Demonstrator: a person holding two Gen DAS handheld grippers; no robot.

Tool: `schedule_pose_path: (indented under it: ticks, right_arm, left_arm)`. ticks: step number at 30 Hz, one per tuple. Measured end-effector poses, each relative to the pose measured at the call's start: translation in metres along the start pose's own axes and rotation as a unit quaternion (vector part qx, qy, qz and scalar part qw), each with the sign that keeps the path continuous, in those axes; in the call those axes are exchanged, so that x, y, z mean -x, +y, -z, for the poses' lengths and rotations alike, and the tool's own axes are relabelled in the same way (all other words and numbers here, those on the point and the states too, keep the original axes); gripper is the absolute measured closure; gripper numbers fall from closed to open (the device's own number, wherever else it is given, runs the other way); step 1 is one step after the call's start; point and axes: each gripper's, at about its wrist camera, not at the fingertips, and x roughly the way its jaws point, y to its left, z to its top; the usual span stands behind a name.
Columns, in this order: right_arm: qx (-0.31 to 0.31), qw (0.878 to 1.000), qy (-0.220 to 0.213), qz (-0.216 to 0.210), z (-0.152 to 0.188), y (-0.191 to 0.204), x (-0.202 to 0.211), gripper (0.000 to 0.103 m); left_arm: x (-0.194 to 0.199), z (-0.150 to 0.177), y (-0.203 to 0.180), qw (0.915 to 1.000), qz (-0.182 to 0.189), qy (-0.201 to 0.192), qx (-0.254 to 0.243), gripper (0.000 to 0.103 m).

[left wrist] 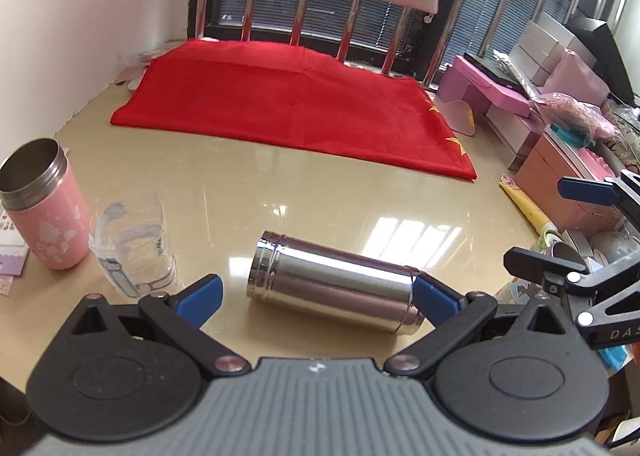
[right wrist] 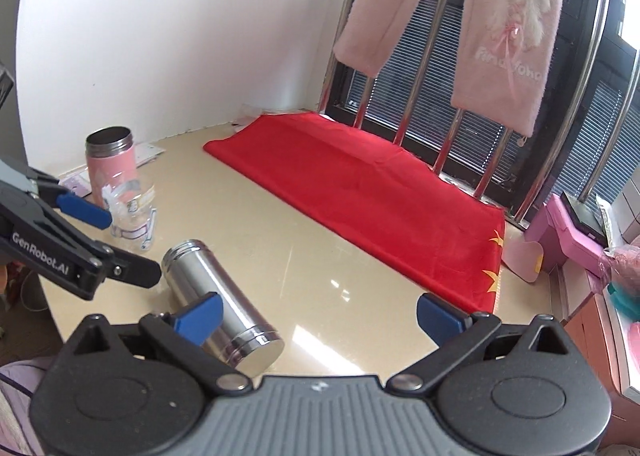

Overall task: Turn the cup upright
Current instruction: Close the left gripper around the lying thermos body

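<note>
I hold my left gripper low over the table, its blue fingers spread wide with nothing in them. The shiny steel cup lies on its side between them, and the right-side finger looks like it touches the cup's bottom end. My right gripper is wide open too and holds nothing, with the cup down by its left finger. The smooth tan table shines. A pink cup and a clear glass stand near the steel cup. A red cloth lies by the window bars.
</note>
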Motion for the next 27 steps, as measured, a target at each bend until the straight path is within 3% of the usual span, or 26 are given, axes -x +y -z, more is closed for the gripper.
schedule_pose_path:
  ticks: [3,8,11,17,19,21,23,25,27]
  right_arm:
    - [-0.021,1.000,0.015,0.002,-0.004,-0.026,-0.005,0.000]
    - [-0.078,0.995,0.050,0.026,-0.005,-0.062,-0.014,0.000]
    - [-0.117,0.990,0.076,0.022,-0.004,-0.078,-0.021,0.000]
    - [-0.143,0.984,0.107,0.023,0.000,-0.089,-0.027,0.000]
    - [-0.142,0.983,0.118,0.022,0.001,-0.093,-0.027,0.000]
    - [-0.143,0.981,0.127,0.020,0.001,-0.095,-0.027,0.000]
    - [-0.144,0.980,0.135,0.019,0.001,-0.098,-0.026,0.000]
    - [-0.146,0.979,0.139,0.018,0.000,-0.098,-0.026,0.000]
    - [-0.149,0.979,0.141,0.015,-0.002,-0.097,-0.026,0.000]
  left_arm:
    - [-0.014,-0.017,-0.008,0.9983,-0.017,0.033,0.045,0.000]
    - [-0.040,-0.034,-0.019,0.9881,-0.058,0.086,0.113,0.000]
    - [-0.057,-0.038,-0.022,0.9754,-0.085,0.122,0.162,0.000]
    - [-0.095,-0.035,-0.018,0.9464,-0.154,0.152,0.240,0.000]
    - [-0.108,-0.032,-0.016,0.9359,-0.181,0.161,0.256,0.000]
    - [-0.116,-0.028,-0.014,0.9312,-0.194,0.167,0.260,0.001]
    - [-0.124,-0.023,-0.011,0.9289,-0.204,0.179,0.252,0.014]
    - [-0.126,-0.017,-0.004,0.9316,-0.176,0.193,0.253,0.023]
    - [-0.125,-0.017,-0.004,0.9398,-0.162,0.208,0.218,0.028]
